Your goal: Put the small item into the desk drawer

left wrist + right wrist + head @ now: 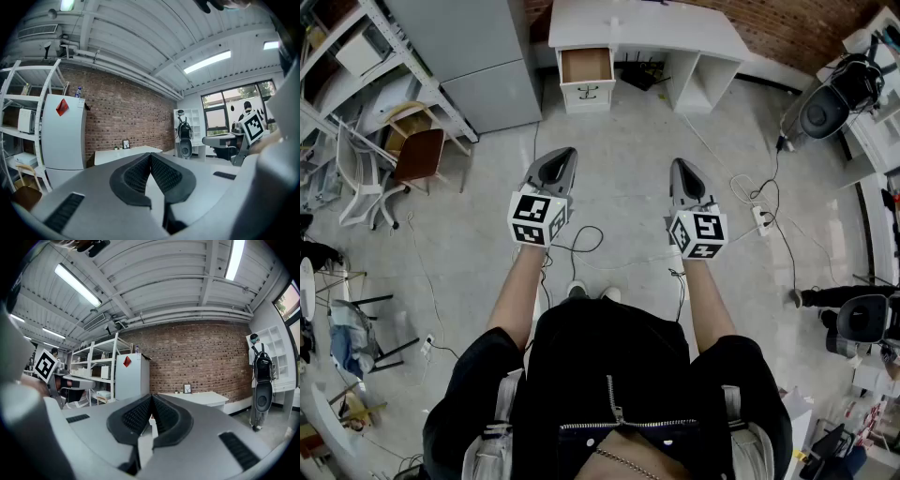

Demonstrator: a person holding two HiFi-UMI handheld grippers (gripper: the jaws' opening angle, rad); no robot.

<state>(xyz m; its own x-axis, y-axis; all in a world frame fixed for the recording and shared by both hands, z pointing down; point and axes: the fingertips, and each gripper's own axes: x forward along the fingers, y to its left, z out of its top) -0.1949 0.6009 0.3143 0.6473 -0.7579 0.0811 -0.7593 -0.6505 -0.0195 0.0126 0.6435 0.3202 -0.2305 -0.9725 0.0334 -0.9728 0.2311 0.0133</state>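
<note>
A white desk [675, 33] stands against the brick wall ahead, and its top left drawer [586, 66] is pulled open; the wooden inside looks empty. I hold both grippers level over the floor, well short of the desk. The left gripper [566, 151] is shut, its ribbed pads meeting at the tip [150, 154] with nothing between them. The right gripper [680, 162] is shut as well, tips together [151, 395] and empty. A small framed picture [187, 388] stands on the desk top. No other small item can be made out.
A grey fridge [478, 56] stands left of the desk, with metal shelving and a brown chair [417, 155] further left. Cables [581, 239] and a power strip [761, 217] lie on the concrete floor. Office chairs [830, 108] stand at the right.
</note>
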